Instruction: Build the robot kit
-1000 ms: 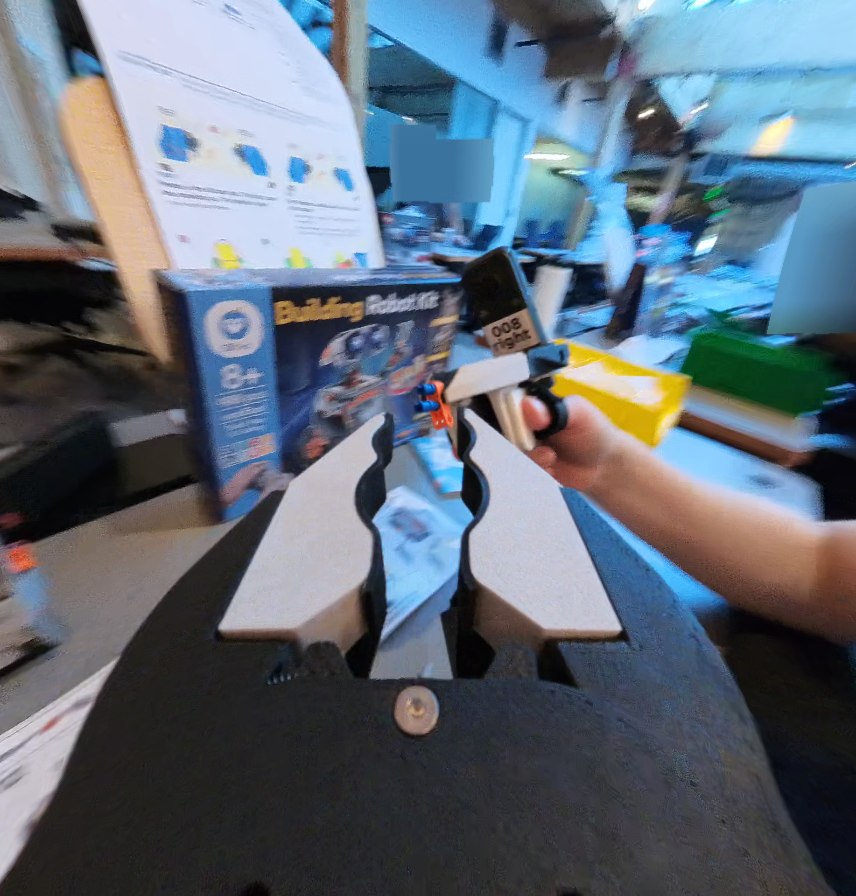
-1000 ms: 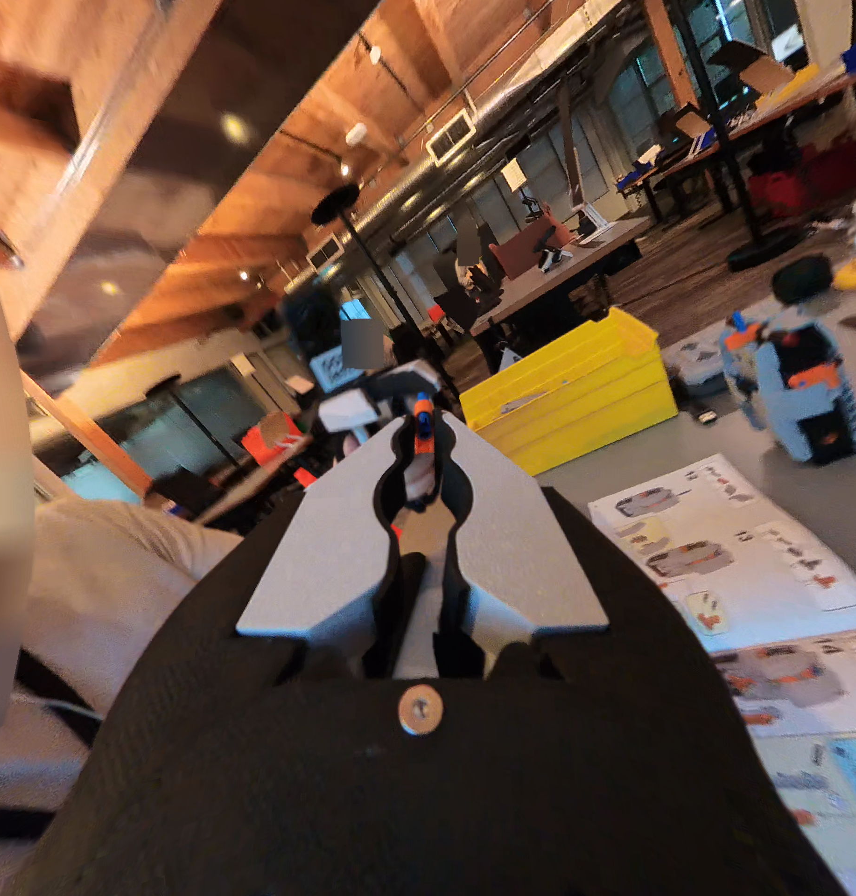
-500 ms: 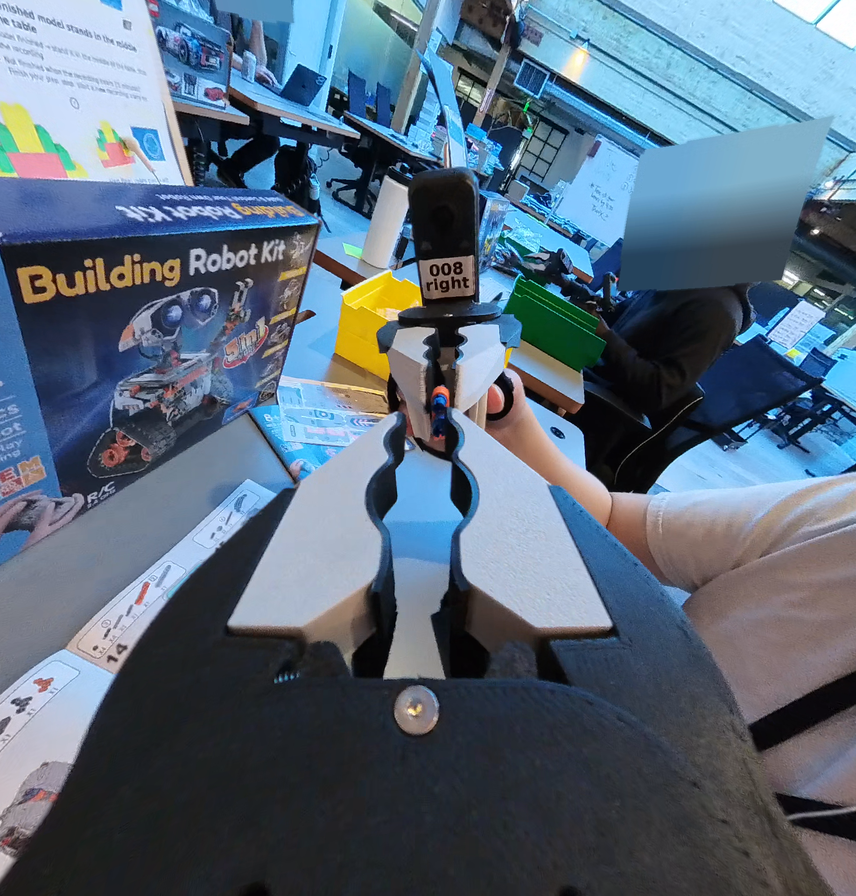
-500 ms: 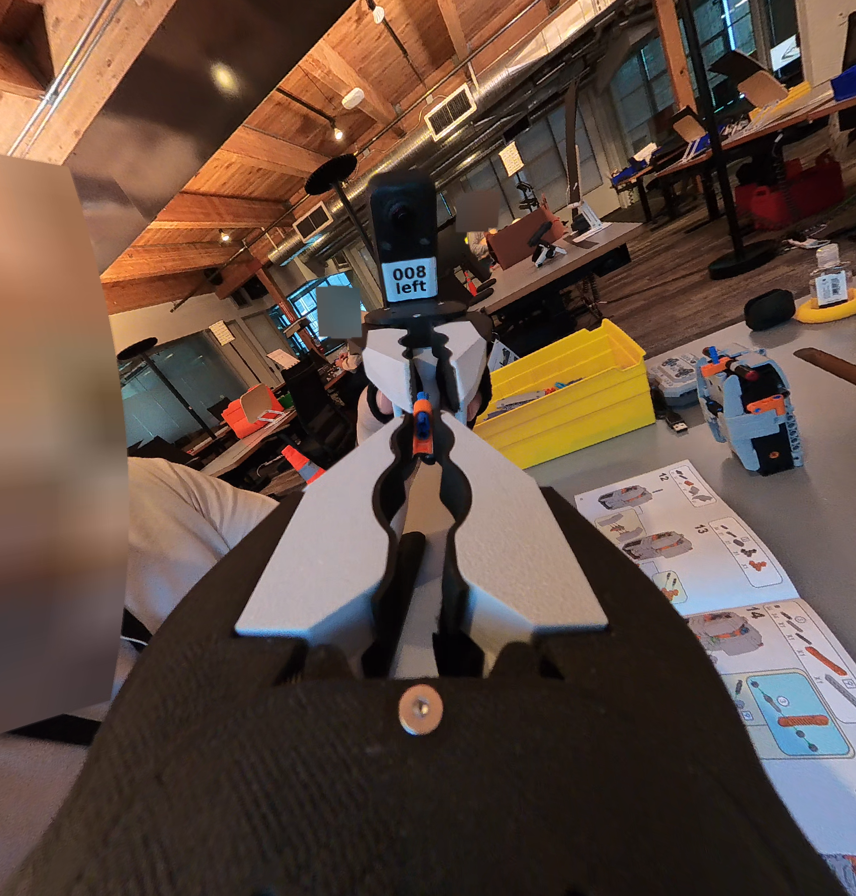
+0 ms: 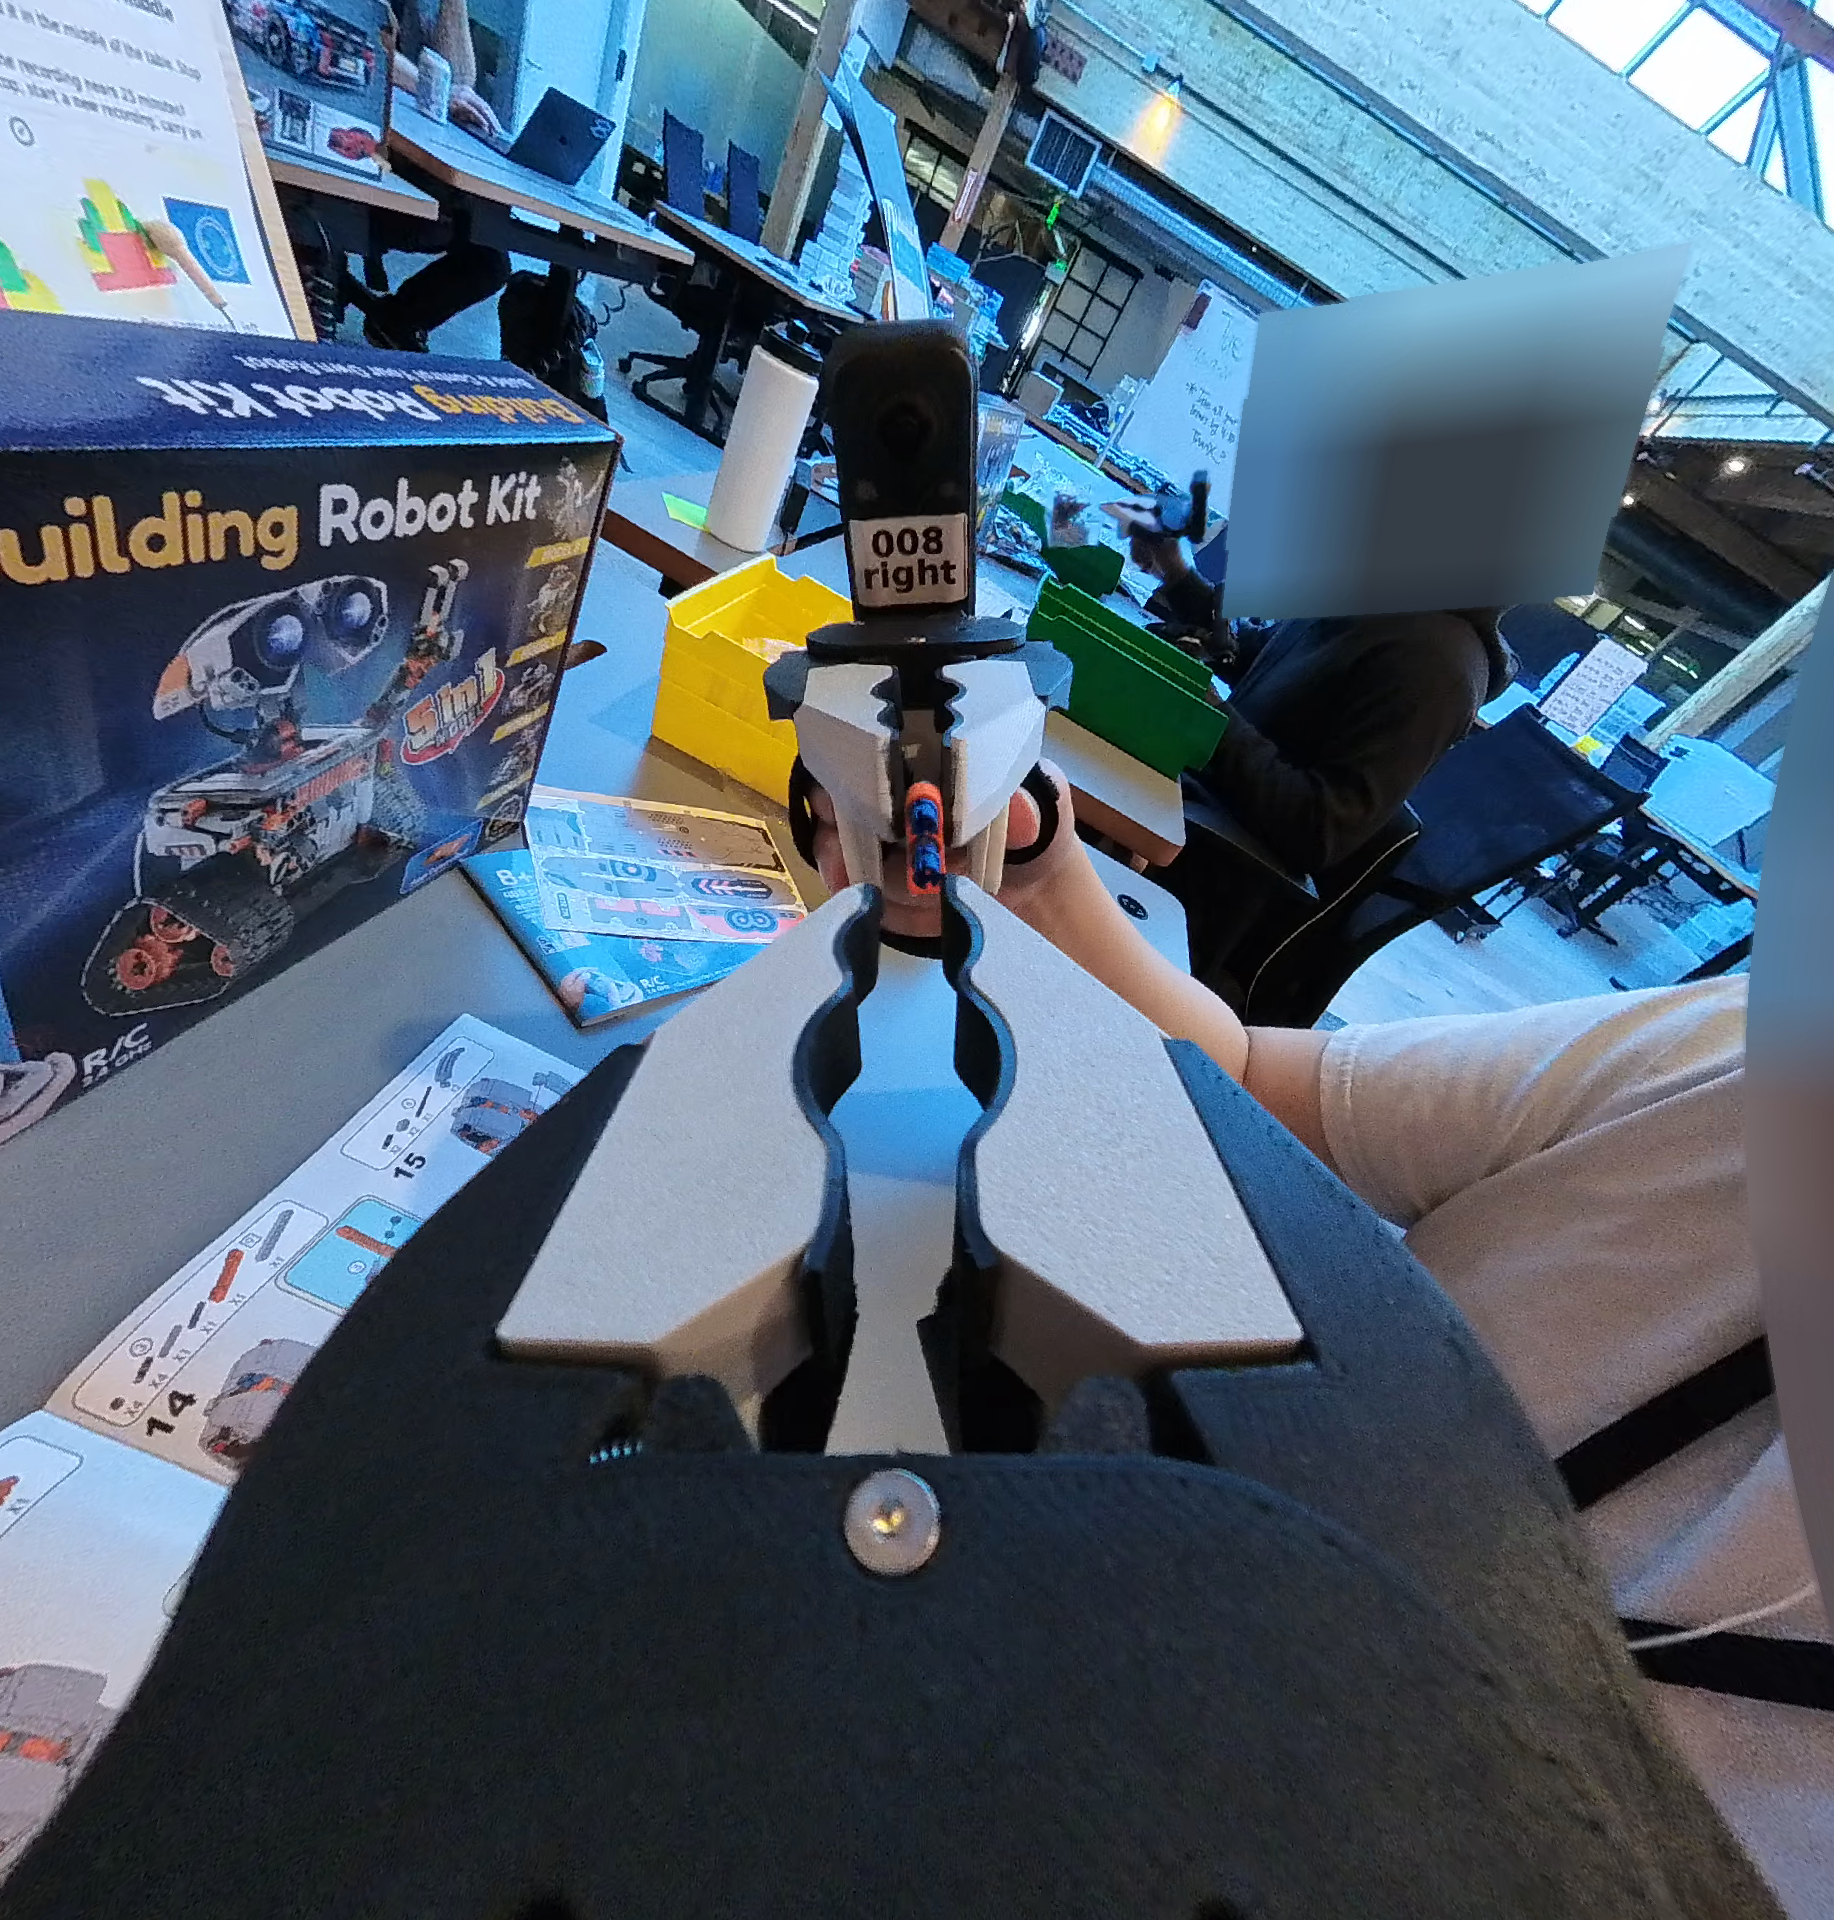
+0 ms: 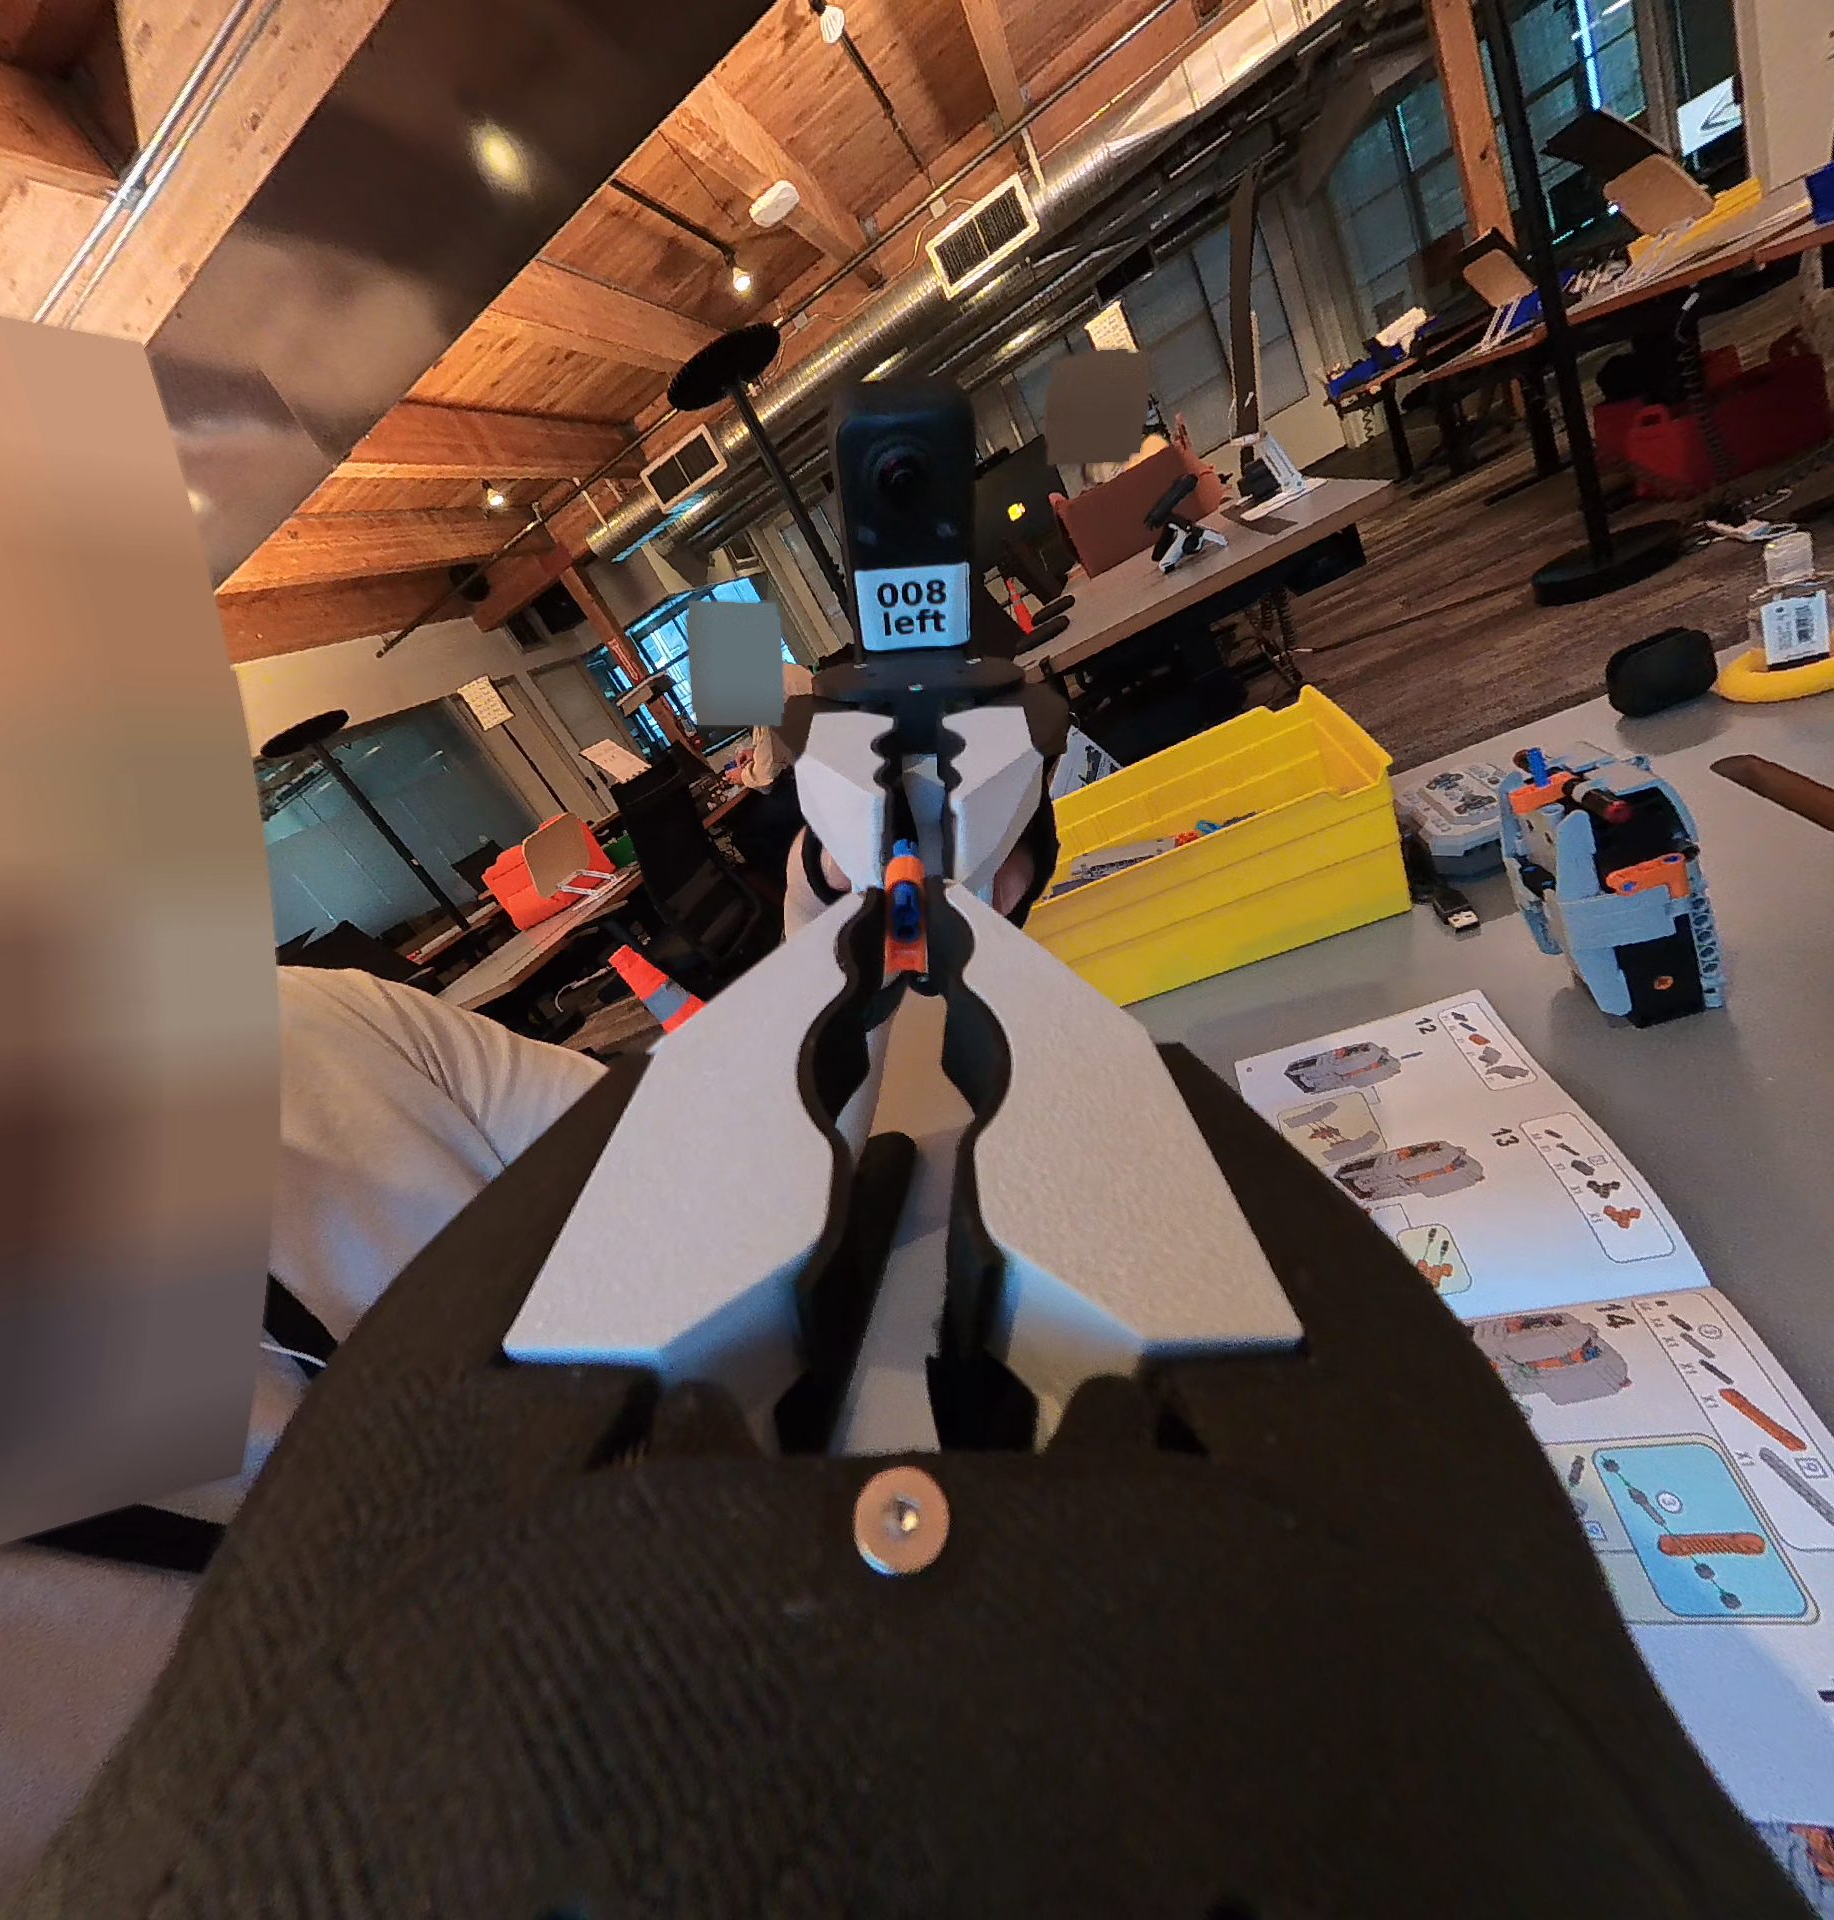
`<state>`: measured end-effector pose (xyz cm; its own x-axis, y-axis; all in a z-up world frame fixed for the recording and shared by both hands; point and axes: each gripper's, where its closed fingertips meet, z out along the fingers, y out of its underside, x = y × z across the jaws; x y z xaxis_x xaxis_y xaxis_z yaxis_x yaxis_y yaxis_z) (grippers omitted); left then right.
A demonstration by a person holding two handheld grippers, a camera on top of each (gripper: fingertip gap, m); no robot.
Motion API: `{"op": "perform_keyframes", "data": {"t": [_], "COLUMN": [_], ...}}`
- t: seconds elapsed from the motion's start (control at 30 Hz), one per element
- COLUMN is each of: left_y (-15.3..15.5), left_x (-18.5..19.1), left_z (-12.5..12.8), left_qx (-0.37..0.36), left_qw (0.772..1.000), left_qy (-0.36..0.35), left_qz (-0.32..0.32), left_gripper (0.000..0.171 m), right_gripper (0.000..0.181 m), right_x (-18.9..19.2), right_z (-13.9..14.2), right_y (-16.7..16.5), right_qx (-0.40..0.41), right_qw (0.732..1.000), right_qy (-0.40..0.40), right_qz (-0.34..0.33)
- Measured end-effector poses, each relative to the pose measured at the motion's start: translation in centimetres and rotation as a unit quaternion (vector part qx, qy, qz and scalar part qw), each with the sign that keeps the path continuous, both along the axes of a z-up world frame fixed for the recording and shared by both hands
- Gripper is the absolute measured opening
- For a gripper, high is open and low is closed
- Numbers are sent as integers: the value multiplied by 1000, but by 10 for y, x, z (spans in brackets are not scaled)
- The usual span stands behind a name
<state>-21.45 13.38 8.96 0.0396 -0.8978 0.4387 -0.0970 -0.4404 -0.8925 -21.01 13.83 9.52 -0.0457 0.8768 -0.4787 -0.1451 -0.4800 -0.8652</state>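
The right gripper (image 6: 905,914) is clenched on a small orange-and-blue piece (image 6: 902,920) at its fingertips, and the left gripper (image 5: 908,894) stands with its jaws parted, its tips just short of that piece (image 5: 923,836). Since half a second ago the two grippers, pointing tip to tip above the table (image 5: 269,1049), have drawn closer; a second ago the left view was blurred and turned aside. Open air lies around the piece, with the open instruction sheet (image 6: 1578,1278) below it. The left view alone shows the blue kit box (image 5: 269,665) standing left of the piece, a booklet (image 5: 643,883) and a green bin (image 5: 1121,665). The right view alone shows a partly built grey model (image 6: 1609,883) right of the piece. A yellow bin (image 6: 1235,831) appears in both.
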Motion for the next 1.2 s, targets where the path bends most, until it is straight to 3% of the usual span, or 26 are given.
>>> {"op": "perform_keyframes", "data": {"t": [0.57, 0.7, 1.2], "left_y": [3, 8, 9], "left_x": [5, -3, -3], "left_z": [6, 17, 16], "left_qx": [24, 31, 36], "left_qw": [999, 998, 997], "left_qy": [-21, -49, -42], "left_qz": [14, 37, 45], "left_gripper": [2, 2, 2], "right_gripper": [6, 22, 6], "right_x": [0, -1, -8], "right_z": [3, 8, 13], "right_y": [3, 9, 9], "right_qx": [9, 14, 26], "right_qw": [1000, 998, 995], "right_qy": [18, 45, 87], "right_qz": [-13, -35, -42]}}
